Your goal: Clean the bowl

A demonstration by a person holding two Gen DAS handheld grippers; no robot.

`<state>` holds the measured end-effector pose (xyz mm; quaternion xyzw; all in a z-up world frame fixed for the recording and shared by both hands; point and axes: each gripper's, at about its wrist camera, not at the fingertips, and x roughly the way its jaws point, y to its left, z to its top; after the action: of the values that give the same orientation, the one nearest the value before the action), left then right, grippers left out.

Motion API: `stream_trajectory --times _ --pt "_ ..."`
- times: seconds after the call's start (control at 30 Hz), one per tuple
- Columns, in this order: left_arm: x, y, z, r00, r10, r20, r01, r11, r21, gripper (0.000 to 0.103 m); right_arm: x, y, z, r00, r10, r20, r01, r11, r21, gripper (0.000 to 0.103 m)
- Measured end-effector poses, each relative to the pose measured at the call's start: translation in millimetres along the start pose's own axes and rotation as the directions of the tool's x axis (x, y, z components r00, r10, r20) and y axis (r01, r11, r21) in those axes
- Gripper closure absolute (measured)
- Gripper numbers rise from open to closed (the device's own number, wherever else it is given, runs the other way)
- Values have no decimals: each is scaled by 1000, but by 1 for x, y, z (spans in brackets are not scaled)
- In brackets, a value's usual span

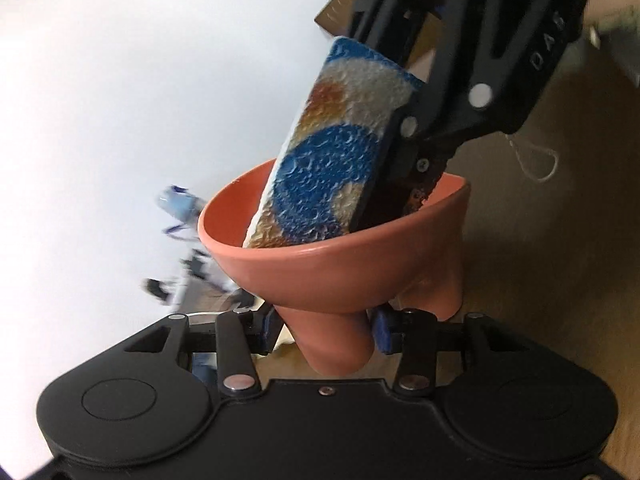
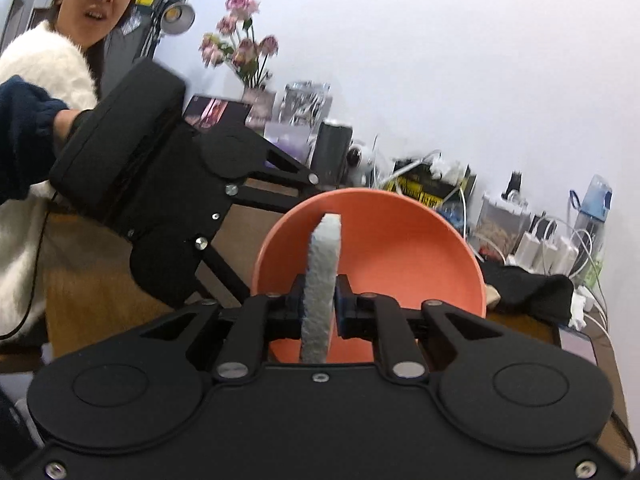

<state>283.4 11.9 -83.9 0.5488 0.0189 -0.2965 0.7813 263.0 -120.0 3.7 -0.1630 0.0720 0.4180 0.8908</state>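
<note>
My right fingers (image 2: 320, 304) are pinching the sponge (image 2: 322, 276) edge-on, clamped tight across its thin white side; in the right wrist view it is standing up at 12 o'clock from the fingers. My left fingers (image 1: 324, 330) are closed on the foot of the bowl (image 1: 320, 264), the blue pads gripping the stem from either side, so the bowl is lifted off the tabletop (image 1: 560, 240) and tipped with its mouth toward the other gripper.

In the left wrist view the sponge (image 1: 332, 152) is slanting in from 1 o'clock, its patterned blue and orange face showing and its lower end dipping inside the bowl's rim near the 11 o'clock wall. I cannot tell whether the tip is pressing on the inner surface or just short of it.

Judgement on the step: I am scrubbing the inside. To do it well I would be keeping the left grip firm so the stem is not twisting between the pads, sweeping the sponge's broad face around the wall, not its narrow edge, and pushing lightly enough that the bowl is not levered out.

Beyond the bowl (image 2: 372, 248), the far tabletop is crowded with cables, chargers and a water bottle (image 2: 594, 208) at 2 o'clock, well apart from the work.
</note>
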Motion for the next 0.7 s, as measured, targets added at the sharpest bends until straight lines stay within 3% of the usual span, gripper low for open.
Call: stream_trajectory --times 0.1,0.2,0.43,0.57,0.67,0.7 --pt "-3 -9 -3 998 57 -12 -56 997 50 58 3 7 -3 1000 5 11 -4 998 -55 87" --pt "-1 -13 -1 998 67 -19 -66 994 84 57 1 6 -4 1000 21 0 -21 998 -65 87" --pt "13 -1 6 999 -36 -15 38 987 156 50 -4 3 -5 999 8 -34 -10 998 -56 87" --pt "18 3 9 992 -121 -33 125 962 242 46 0 -1 -11 998 10 -64 -12 1000 -24 88" --pt "21 4 8 987 -154 -53 162 951 262 33 -1 -2 -14 998 15 -65 -16 1000 -3 89" --pt "24 4 8 976 -203 -84 218 943 250 21 0 -2 -15 998 17 -65 -18 1000 -4 89"
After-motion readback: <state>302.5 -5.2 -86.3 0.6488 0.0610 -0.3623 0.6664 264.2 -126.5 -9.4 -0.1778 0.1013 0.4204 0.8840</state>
